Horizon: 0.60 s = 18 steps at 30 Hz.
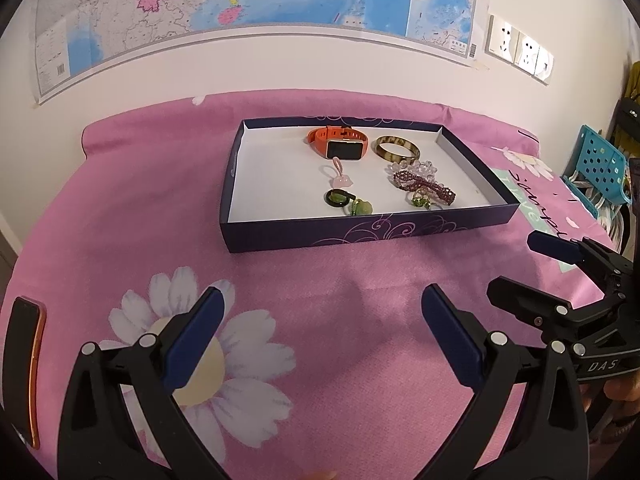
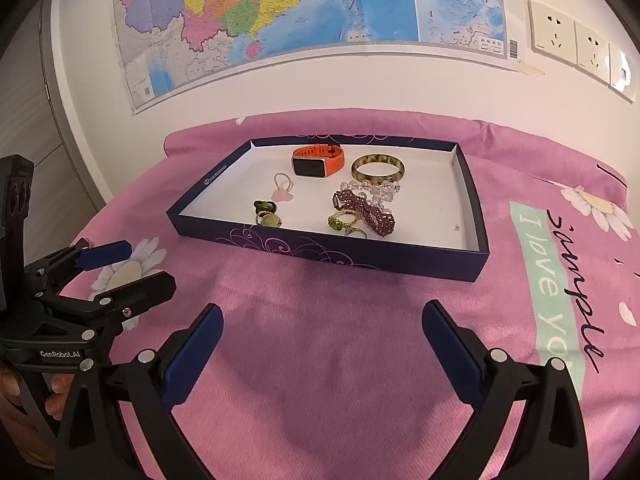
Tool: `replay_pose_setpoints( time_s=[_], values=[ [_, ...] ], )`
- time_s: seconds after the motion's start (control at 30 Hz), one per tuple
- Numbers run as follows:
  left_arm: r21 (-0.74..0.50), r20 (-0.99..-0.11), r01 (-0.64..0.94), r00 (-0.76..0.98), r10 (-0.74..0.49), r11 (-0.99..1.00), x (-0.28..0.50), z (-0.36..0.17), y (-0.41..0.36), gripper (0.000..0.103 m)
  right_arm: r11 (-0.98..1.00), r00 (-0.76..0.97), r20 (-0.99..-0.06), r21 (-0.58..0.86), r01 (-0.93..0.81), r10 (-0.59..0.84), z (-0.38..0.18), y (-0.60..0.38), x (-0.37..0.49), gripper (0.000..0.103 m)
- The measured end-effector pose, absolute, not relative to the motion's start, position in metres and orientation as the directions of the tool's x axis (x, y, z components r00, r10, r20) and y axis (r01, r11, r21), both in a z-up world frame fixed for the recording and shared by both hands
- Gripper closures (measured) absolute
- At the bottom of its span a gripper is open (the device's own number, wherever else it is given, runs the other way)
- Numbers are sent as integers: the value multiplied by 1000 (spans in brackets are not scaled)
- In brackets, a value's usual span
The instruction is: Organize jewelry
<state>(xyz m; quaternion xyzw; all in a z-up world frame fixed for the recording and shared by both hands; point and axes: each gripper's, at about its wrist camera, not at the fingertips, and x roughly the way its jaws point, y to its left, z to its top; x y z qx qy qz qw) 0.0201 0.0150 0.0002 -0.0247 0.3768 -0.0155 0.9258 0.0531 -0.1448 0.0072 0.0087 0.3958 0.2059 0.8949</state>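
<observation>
While both pairs of tongs hung wide apart and empty above the pink floral bedspread point(image 2: 360, 340), the jewelry already lay gathered in a shallow dark-blue box point(image 2: 320, 250) set well ahead of them, below a wall map point(image 2: 300, 8). Nothing lay on the spread between the tongs and the box, though what looked like a phone point(image 1: 28, 368) rested at the far left edge of the left view. The left tongs point(image 1: 320, 320) and the right tongs point(image 2: 322, 334) hovered just beside each other, neither touching anything.

Inside the box an orange smartwatch point(image 2: 318, 160) sat at the back beside a mottled bangle point(image 2: 378, 168); nearer lay a clear bead bracelet point(image 2: 376, 190) tangled with a purple bead bracelet point(image 2: 370, 212), then a pink charm on a loop point(image 2: 282, 188) and several green rings point(image 2: 266, 214) near the front wall. Judging by that spread, sorting looked largely done; any tidying would call for a narrow, level approach over the front wall, pinching one bracelet clear of the other without dragging the small rings.
</observation>
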Motion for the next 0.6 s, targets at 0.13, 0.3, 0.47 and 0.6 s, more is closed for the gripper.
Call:
replay_pose_setpoints(
  time_s=[0.13,0.3,0.47,0.6],
  values=[
    [-54,-698,9,714,-44,998,19,0,15,6,915,600,-707,181,-360,376,6,-146,53,7],
    [-57,-697,6,716,-44,998,19,0,16,6,916,595,-712,179,-359,373,5,-146,54,7],
    [-60,-700,9,712,-49,998,20,-1,16,6,918,595,-715,178,-354,368,4,-145,55,7],
    [-59,-702,12,711,-51,998,22,0,18,6,919,591,-720,175,-353,364,4,-145,56,7]
  ],
)
